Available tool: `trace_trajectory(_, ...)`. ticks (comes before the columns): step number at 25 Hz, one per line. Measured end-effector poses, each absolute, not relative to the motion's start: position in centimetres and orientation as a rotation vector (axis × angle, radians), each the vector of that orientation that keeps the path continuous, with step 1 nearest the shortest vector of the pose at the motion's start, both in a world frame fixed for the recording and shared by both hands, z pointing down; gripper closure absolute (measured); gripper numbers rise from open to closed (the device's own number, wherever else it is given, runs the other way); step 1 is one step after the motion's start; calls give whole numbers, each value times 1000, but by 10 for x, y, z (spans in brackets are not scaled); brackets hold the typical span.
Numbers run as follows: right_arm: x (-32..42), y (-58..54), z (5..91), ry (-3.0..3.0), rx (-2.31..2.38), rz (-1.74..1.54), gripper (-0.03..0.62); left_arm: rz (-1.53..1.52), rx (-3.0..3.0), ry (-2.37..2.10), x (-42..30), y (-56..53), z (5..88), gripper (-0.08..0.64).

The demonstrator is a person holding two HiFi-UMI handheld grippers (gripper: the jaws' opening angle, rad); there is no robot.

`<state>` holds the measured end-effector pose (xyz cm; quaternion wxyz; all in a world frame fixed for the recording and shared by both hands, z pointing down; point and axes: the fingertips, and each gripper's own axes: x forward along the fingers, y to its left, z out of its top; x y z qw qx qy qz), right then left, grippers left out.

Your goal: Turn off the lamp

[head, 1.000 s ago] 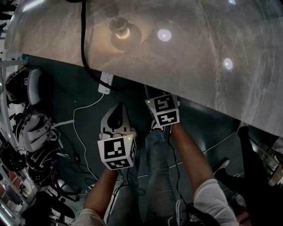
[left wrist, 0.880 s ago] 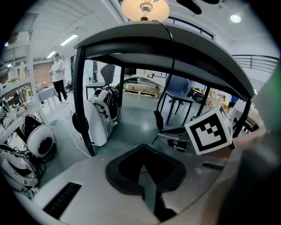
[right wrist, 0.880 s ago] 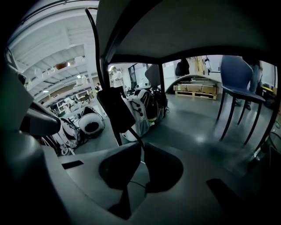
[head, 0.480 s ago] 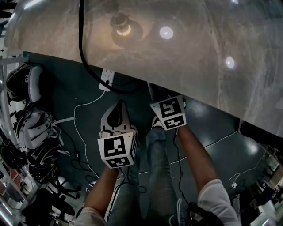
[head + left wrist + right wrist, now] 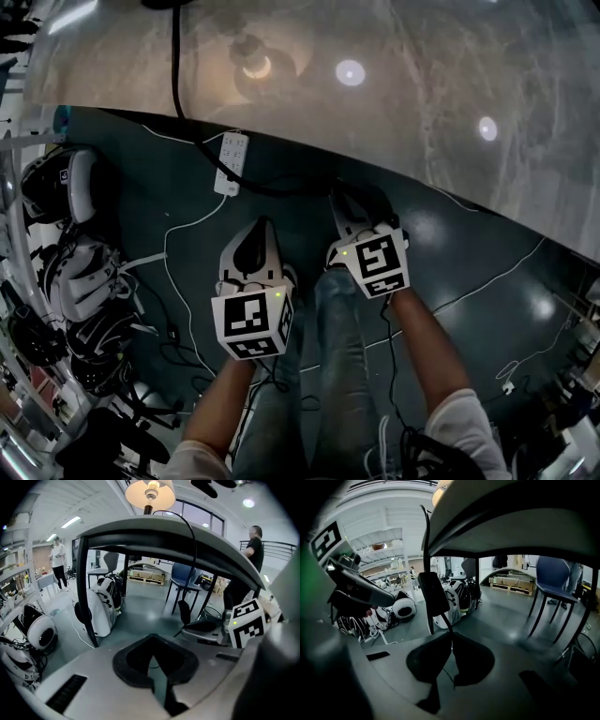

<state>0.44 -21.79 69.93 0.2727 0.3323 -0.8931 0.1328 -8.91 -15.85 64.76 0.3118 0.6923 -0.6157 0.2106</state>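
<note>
The lamp [image 5: 251, 64] stands lit on the translucent table [image 5: 422, 112]; its glowing shade [image 5: 150, 493] tops the left gripper view. Its black cable [image 5: 175, 84] drops over the table edge and carries a black inline switch [image 5: 433, 594], which hangs just beyond my right gripper [image 5: 451, 634]. That gripper's jaws meet with nothing held. My left gripper [image 5: 151, 637] is shut and empty, below the table edge, with the switch [image 5: 184, 612] ahead to its right. In the head view the left gripper [image 5: 261, 225] and right gripper [image 5: 342, 202] sit side by side over the floor.
A white power strip [image 5: 231, 161] and loose cables lie on the dark floor. Helmets and white bags [image 5: 66, 272] crowd the left side. A black table leg [image 5: 84, 592] and a blue chair [image 5: 558, 581] stand ahead. People stand in the background.
The right gripper has shifted to the right and lower in the head view. The left gripper has barely moved. The lamp stays lit.
</note>
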Motion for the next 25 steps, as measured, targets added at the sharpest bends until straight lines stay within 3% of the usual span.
trace_trajectory(25,23,-131,601,-2404,1083,529,583,514,1931,-1531,-55,-111,537,561)
